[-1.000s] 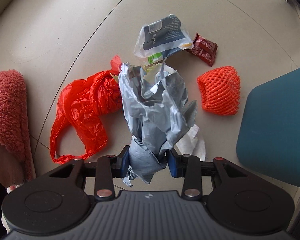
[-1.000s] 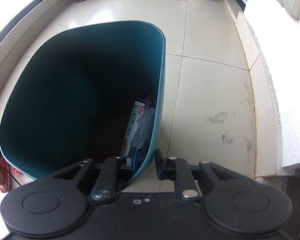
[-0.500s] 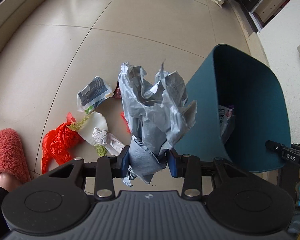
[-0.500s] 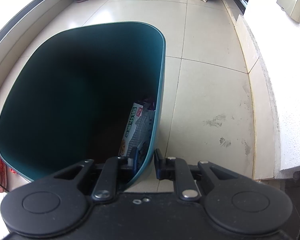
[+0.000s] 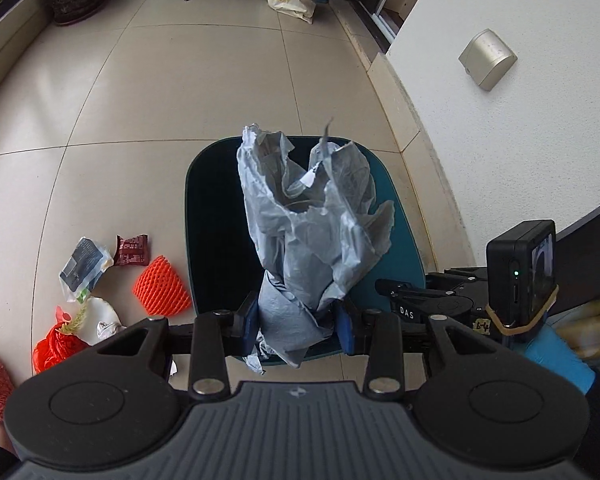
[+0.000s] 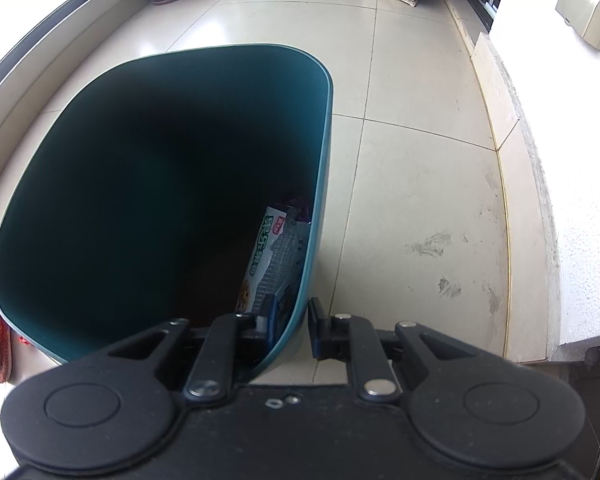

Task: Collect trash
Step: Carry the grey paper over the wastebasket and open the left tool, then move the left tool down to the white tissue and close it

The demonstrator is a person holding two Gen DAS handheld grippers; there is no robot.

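Left gripper (image 5: 296, 330), pinching the grey plastic bag (image 5: 308, 240), has swung up from the floor litter; the teal bin (image 5: 208, 240) now sits right beneath it. Right gripper (image 6: 290, 326) clamps the bin's rim. Drop looks imminent.

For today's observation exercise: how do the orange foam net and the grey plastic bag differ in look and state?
The orange foam net is bright, meshed and holds a neat cone shape; the grey plastic bag is dull, smooth and crumpled. The net lies on the floor; the bag is clamped in the left gripper, above the teal bin.
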